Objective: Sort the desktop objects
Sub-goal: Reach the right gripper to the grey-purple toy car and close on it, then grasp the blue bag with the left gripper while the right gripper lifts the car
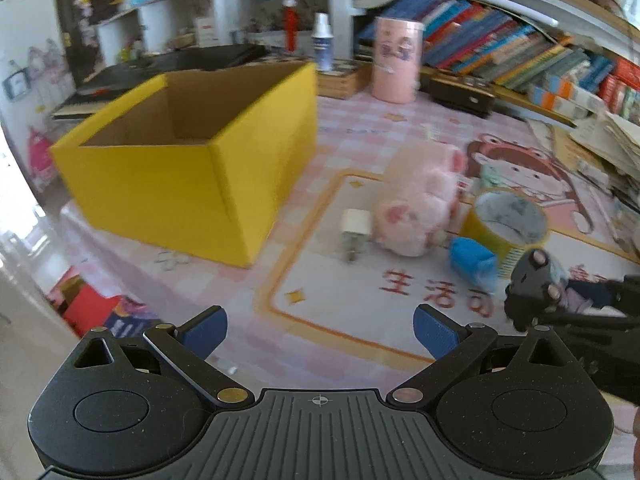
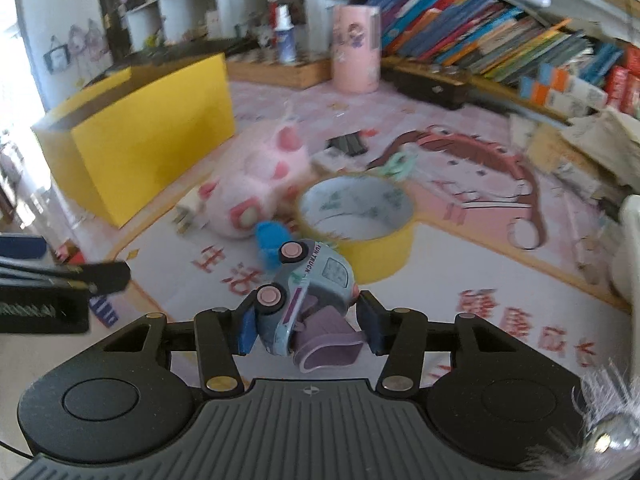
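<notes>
The toy truck sits tipped on its side between the blue fingers of the right gripper, which have closed narrow on its body, wheels turned up toward the camera. It hangs just in front of the yellow tape roll, with the blue piece and the pink plush beside that roll. The yellow box, open at the top, stands well apart from the tape roll on the far side of the plush; it looks like the place for sorted things. To do this step well, the truck should be held firm and carried high enough to clear the plush and the box wall before release. The left gripper hovers over the counter with its fingers wide and nothing between them.
</notes>
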Available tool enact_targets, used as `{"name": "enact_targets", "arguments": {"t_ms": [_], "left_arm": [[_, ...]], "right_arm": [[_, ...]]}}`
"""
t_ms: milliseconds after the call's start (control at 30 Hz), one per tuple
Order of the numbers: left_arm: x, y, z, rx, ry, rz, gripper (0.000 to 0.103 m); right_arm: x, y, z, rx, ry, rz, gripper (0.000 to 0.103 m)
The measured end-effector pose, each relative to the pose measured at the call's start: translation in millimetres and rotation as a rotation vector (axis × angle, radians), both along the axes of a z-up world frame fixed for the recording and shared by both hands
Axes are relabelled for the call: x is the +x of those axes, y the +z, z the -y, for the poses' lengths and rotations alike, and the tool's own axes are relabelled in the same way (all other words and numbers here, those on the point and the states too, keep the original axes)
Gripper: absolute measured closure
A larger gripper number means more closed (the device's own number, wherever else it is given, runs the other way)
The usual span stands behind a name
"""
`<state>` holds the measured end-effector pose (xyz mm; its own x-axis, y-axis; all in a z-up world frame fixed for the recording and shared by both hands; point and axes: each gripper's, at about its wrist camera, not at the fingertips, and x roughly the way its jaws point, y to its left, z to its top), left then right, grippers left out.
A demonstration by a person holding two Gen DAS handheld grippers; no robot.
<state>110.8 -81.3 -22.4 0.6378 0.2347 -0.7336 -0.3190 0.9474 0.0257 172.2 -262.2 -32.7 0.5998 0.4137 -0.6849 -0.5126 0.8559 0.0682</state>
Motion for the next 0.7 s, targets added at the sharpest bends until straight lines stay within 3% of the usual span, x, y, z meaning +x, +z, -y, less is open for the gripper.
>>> {"name": "enact_targets", "arguments": {"t_ms": [467, 633, 700], "left_arm": [[61, -14, 57, -0.067, -0.211, -0.009, 0.008], [78, -22, 59, -0.082, -0.191, -0.028, 0.029], [84, -25, 60, -0.086, -0.187, -0.038, 0.033]], "right_arm": [[16, 8, 69, 0.008, -0.188, 0.03, 0.055], [23, 8, 83, 0.011, -0.232, 0.035, 0.055], [25, 7, 85, 0.011, -0.237, 0.031, 0.055]]}}
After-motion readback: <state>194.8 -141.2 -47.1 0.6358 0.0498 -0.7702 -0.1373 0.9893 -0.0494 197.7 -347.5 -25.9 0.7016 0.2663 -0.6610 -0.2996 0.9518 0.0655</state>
